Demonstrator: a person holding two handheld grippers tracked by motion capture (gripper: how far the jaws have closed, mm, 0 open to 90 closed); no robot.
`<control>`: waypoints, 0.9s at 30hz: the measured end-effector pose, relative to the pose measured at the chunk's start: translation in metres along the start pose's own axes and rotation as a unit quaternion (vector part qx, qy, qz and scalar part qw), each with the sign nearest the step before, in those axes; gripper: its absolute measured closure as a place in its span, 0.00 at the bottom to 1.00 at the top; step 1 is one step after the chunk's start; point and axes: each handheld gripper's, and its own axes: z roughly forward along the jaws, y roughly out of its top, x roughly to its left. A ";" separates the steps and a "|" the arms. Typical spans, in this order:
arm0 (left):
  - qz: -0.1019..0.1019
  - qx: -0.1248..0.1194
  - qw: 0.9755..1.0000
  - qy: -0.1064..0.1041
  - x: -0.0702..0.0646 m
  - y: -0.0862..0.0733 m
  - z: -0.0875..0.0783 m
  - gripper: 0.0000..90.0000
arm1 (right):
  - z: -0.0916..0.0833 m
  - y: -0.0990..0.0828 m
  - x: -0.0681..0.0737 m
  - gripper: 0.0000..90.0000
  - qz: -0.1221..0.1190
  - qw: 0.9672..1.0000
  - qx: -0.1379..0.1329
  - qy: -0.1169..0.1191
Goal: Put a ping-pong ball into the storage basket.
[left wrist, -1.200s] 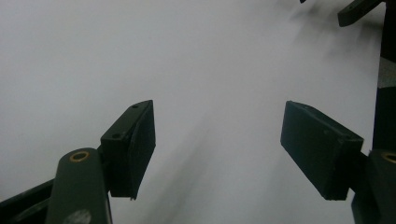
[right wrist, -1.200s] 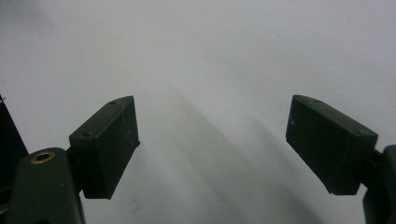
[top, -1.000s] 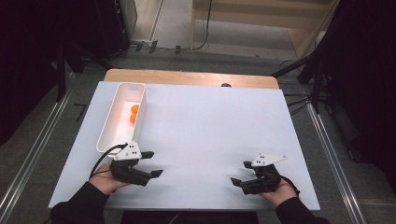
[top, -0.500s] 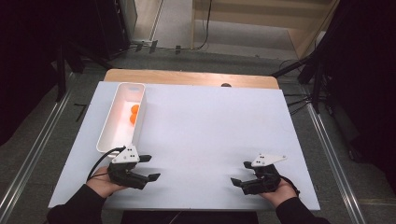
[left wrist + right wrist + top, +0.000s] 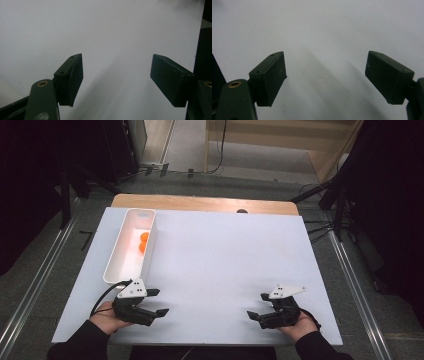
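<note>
Orange balls [image 5: 143, 241] in the white bin [image 5: 114, 268] at 11 o'clock look light and smooth. Pinch one gently across its middle. The left tool [image 5: 156, 302] and right tool [image 5: 256, 307] both gape, holding nothing.

A bin [image 5: 125, 257] on the table's [image 5: 225, 260] left holds 2 balls [image 5: 143, 241].

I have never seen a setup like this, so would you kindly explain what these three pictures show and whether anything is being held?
A person sits at a white table with a black two-jaw hand-held gripper in each hand. The high view looks down from above: the left hand-held gripper is at lower left, the right hand-held gripper at lower right. The other two pictures come from cameras riding on each tool, looking along its jaws. Both stand open over bare table, holding nothing. A long white plastic bin at the left holds small round orange objects, too small to identify.
</note>
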 end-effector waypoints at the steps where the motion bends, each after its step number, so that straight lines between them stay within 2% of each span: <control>1: 0.001 0.000 1.000 0.000 0.000 0.000 0.000 0.30 | 0.000 0.000 0.000 0.17 0.000 1.000 0.000 0.000; 27: 0.004 0.008 1.000 0.000 0.000 0.000 0.002 0.30 | 0.001 0.000 0.000 0.17 -0.002 1.000 0.003 -0.001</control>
